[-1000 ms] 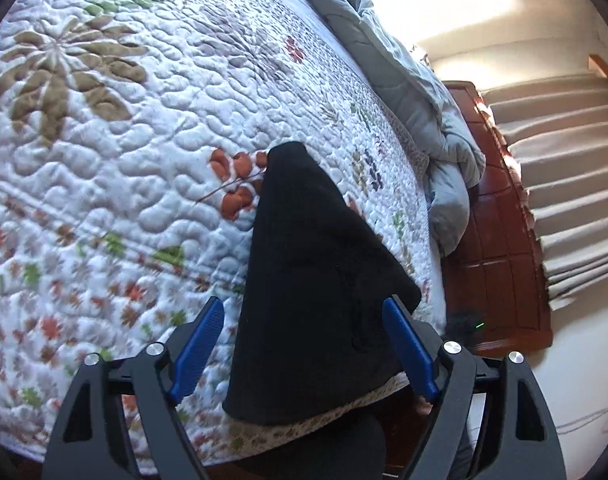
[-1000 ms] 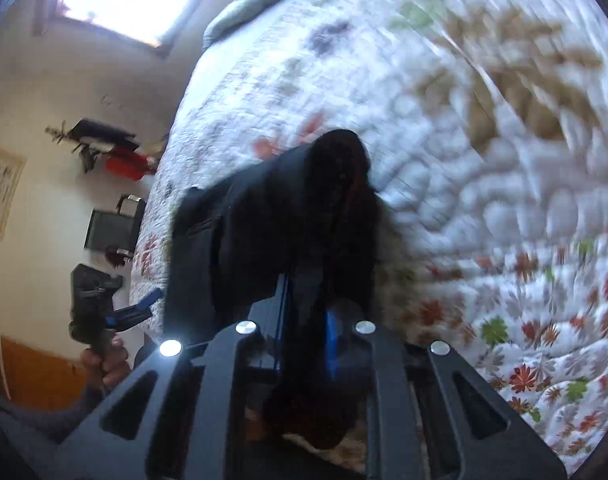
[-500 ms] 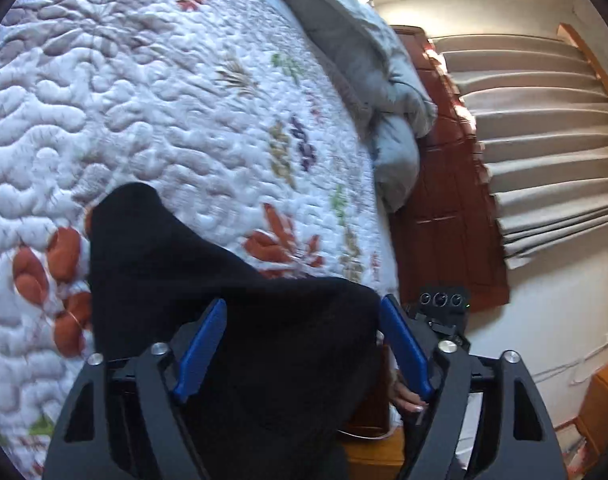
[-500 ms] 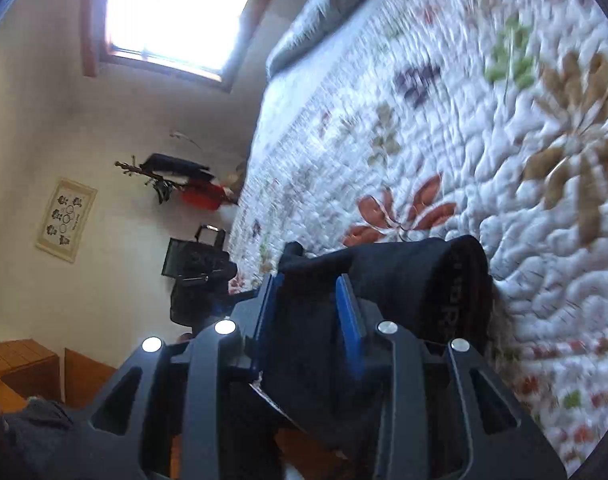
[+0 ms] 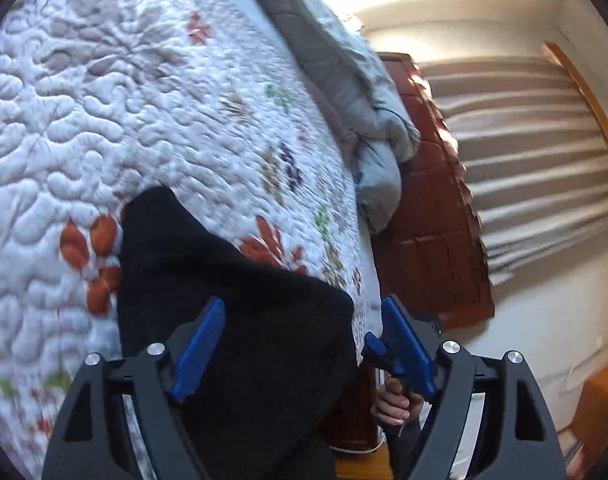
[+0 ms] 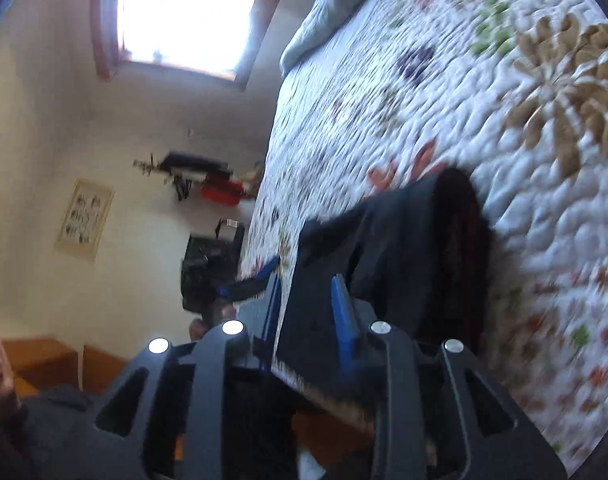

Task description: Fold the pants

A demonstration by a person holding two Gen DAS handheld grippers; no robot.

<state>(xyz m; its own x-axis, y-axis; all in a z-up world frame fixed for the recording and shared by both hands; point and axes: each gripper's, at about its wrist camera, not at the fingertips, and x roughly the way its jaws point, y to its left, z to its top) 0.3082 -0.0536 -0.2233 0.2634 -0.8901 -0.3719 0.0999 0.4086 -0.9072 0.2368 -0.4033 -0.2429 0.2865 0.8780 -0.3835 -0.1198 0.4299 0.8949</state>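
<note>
Black pants [image 5: 224,288] lie folded on the flowered quilt [image 5: 144,120], near the bed's edge. My left gripper [image 5: 304,344] hovers over their near end with its jaws wide and opening; the cloth lies under the gap and touches neither blue pad. In the right wrist view the pants [image 6: 403,240] form a dark slab with a rolled far end. My right gripper [image 6: 308,312] stands at their near edge, open by a narrow gap. Both pad faces show bare, with the cloth behind them. Each gripper appears in the other's view: the right gripper [image 5: 377,350] and the left gripper [image 6: 252,284].
A grey duvet [image 5: 343,92] is bunched at the bed's far end, against a red-brown wooden board [image 5: 427,220] and pleated curtains [image 5: 523,140]. A black bag [image 6: 208,264] stands by the wall under a bright window [image 6: 192,12]. A person's hand [image 5: 391,404] holds the right gripper below the bed's edge.
The right gripper let go of the bunched cloth it was clamped on, widened a little and rose. The left gripper swung towards the bed's edge over the pants.
</note>
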